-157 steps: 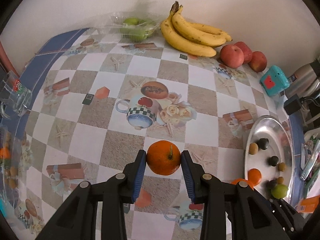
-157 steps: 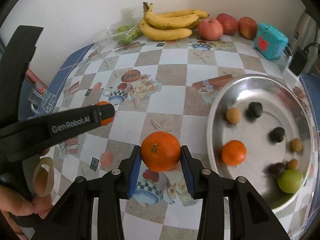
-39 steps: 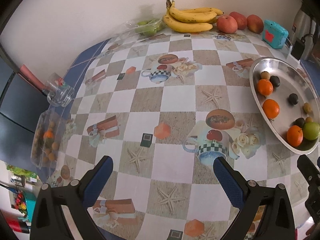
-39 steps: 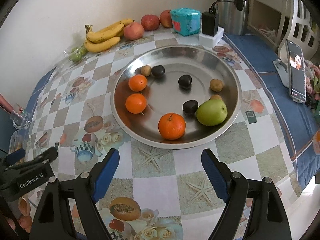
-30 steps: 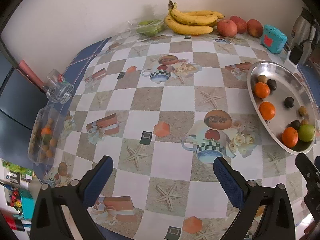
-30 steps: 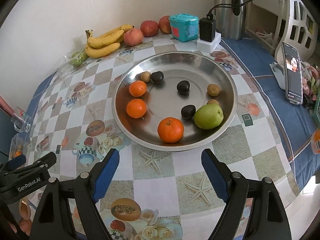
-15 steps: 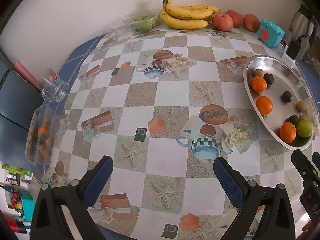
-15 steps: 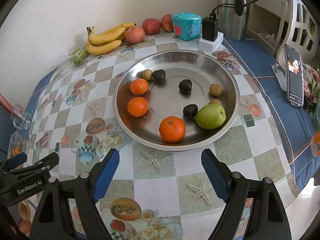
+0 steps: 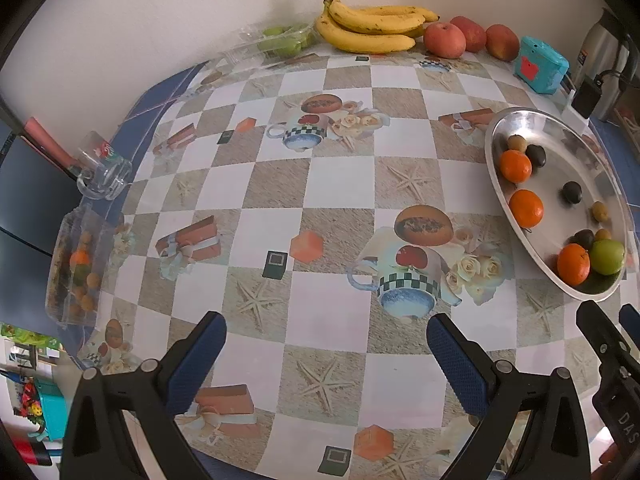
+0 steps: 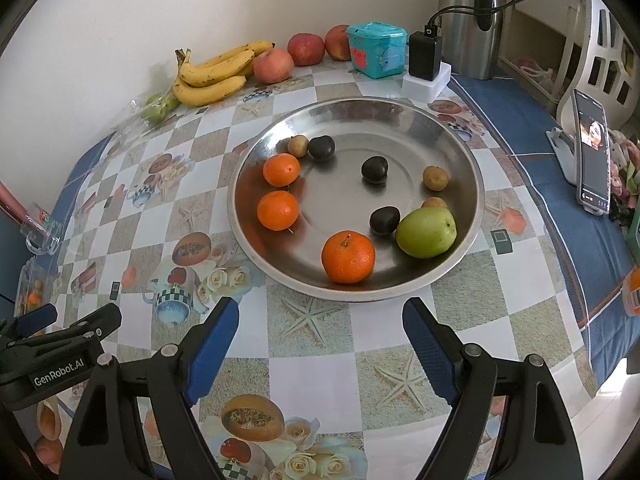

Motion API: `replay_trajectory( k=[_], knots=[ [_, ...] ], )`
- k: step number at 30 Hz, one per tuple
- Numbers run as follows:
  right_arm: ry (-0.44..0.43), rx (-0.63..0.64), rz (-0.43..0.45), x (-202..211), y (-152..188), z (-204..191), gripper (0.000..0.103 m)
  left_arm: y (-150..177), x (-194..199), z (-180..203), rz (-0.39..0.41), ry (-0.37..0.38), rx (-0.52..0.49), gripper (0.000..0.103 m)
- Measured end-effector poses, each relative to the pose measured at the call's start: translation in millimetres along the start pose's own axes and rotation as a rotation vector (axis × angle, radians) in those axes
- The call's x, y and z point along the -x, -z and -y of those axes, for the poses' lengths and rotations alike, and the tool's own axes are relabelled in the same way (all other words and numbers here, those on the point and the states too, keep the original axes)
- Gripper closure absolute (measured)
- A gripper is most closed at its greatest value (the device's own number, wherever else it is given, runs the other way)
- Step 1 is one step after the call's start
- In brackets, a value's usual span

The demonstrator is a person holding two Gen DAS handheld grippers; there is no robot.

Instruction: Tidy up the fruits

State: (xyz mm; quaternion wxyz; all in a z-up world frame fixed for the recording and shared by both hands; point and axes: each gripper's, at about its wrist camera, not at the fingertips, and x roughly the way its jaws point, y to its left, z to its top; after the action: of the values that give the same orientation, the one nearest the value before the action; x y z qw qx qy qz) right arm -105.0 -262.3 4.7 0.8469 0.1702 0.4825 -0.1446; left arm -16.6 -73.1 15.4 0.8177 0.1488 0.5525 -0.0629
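1. Left wrist view: the left gripper [image 9: 326, 340] hangs over the checkered worktop [image 9: 332, 176] with its fingers [image 9: 450, 350] spread wide and nothing between them. The steel tray [image 9: 493, 148] sits at the right, holding three oranges, a green fruit, dark plums and small brown fruits. The fruit not yet gathered lies along the far wall: a banana bunch [image 9: 372, 30] with its long axis running left to right, three apples [image 9: 445, 40] just right of it, and green fruit in a clear pack [image 9: 282, 38] to its left. A second clear box of small fruit [image 9: 74, 268] sits at the near left edge, close beside these fingers.

2. Right wrist view: the right gripper [image 10: 316, 332] hovers just near of the tray [image 10: 476, 188], fingers [image 10: 214, 338] wide apart and empty. The nearest orange [image 10: 348, 257] lies straight ahead inside the near rim, with the green fruit [image 10: 426, 232] just right of it and two more oranges [image 10: 278, 210] at the left side. The bananas [image 10: 212, 74] and apples [image 10: 273, 65] lie far and to the left.

3. Judgement: the bananas and apples are well apart from both grippers, beyond the tray for the right one. The left has the open path across bare worktop; a grasp across the bunch's short width would suit.
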Motion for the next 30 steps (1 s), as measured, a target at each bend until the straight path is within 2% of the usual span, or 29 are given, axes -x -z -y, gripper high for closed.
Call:
replay_trajectory(
  k=[30],
  knots=[
    [0.001, 0.005, -0.001, -0.5, 0.8, -2.3, 0.018, -0.5, -0.5, -0.2, -0.013, 0.016, 0.020, 0.001]
  ],
)
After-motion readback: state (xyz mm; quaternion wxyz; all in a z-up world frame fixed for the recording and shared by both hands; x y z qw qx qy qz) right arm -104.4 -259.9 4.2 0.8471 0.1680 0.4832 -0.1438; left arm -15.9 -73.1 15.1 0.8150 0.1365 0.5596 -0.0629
